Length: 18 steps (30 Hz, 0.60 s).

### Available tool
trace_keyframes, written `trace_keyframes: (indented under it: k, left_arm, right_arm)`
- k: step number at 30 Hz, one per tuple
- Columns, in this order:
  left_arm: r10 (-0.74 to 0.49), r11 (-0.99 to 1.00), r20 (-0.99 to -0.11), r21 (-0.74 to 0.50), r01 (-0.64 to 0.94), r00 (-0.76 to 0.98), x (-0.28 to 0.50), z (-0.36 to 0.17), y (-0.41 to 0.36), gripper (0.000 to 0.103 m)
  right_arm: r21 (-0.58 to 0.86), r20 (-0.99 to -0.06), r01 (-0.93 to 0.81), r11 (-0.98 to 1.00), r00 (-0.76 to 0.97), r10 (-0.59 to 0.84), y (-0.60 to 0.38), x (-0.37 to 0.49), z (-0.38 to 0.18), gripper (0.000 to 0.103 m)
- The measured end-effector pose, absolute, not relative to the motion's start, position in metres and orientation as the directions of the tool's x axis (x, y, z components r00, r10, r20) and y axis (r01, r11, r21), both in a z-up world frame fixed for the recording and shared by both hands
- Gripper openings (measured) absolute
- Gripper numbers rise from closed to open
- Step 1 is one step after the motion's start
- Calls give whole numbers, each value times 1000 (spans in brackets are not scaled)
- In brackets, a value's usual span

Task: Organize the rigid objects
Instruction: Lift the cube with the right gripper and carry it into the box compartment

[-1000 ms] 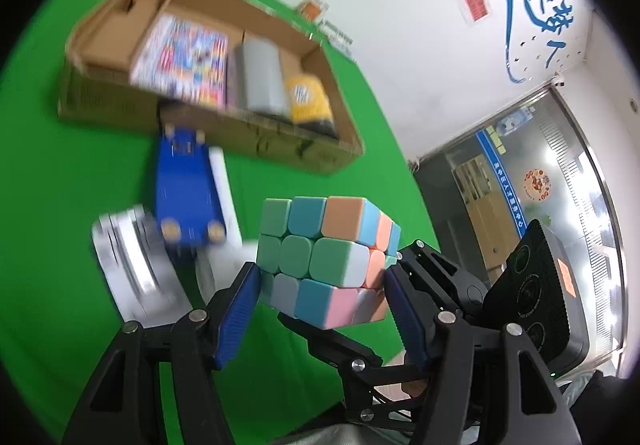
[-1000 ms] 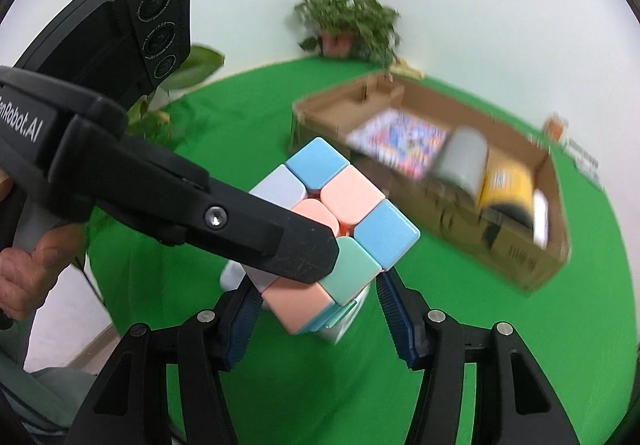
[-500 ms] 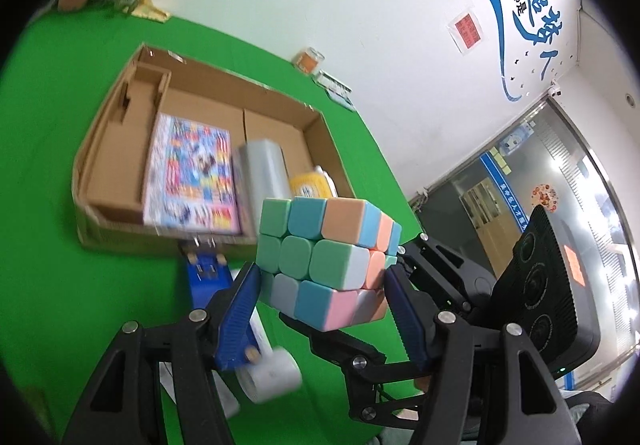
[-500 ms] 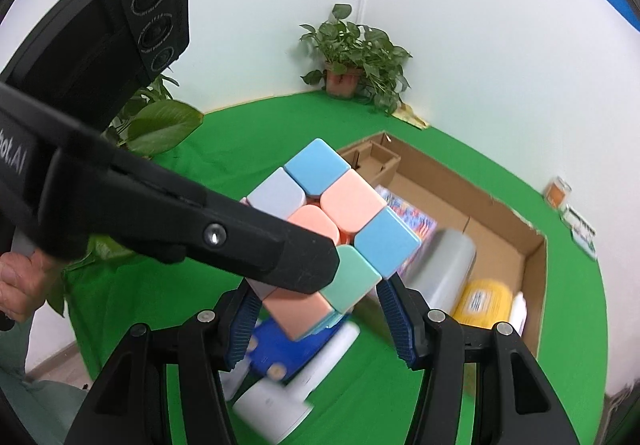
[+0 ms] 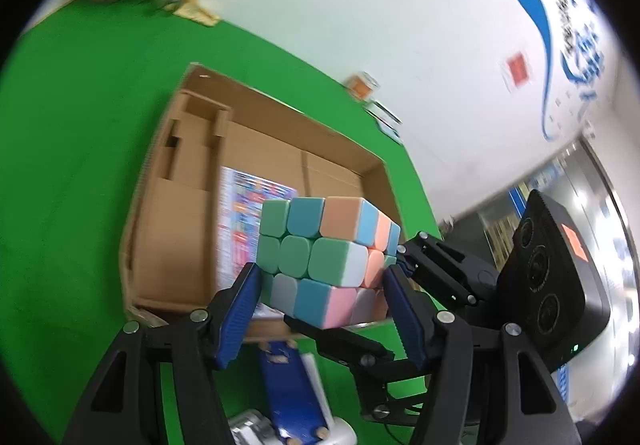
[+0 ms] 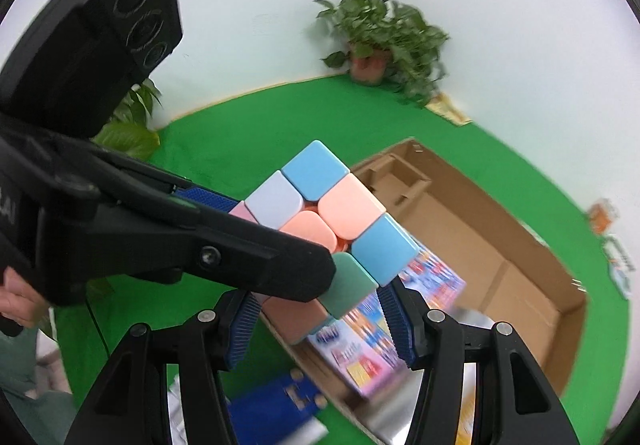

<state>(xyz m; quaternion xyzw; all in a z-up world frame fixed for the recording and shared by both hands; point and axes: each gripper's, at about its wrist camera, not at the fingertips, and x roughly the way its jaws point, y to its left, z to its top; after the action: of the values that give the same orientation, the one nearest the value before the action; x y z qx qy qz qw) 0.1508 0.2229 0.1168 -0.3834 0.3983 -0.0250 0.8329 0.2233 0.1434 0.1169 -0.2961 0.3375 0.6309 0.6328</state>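
Observation:
A pastel puzzle cube (image 5: 328,257) hangs in the air, gripped from two sides at once. My left gripper (image 5: 322,277) is shut on its lower layer, blue pads pressing left and right. My right gripper (image 6: 320,301) is shut on the cube (image 6: 332,221) too, from the other side. In the right wrist view the left gripper's black finger (image 6: 260,257) crosses in front of the cube. The cube is over the near edge of an open cardboard box (image 5: 180,229), which holds a colourful flat box (image 6: 360,353).
A blue object (image 5: 288,385) and a white item lie on the green cloth just before the box (image 6: 500,245). A potted plant (image 6: 384,33) stands in the far corner. Small items (image 5: 362,85) sit by the wall. A person's hand (image 6: 12,297) holds the left gripper.
Both grippers have carried the cube together towards the cardboard box, which now fills the view beneath it. The blue object has slid to the bottom edge. Both grips are unchanged.

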Motion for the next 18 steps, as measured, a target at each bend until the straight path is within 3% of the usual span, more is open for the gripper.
trace_keyframes:
  k: [15, 18]
  left_arm:
    - [-372, 616, -719, -664, -424, 587, 157, 38, 283, 54]
    - [-342, 631, -748, -631, -451, 568, 157, 34, 284, 44]
  right_arm:
    - [244, -877, -968, 66, -191, 441, 212, 220, 16, 53]
    - [257, -879, -965, 51, -211, 428, 212, 219, 15, 54]
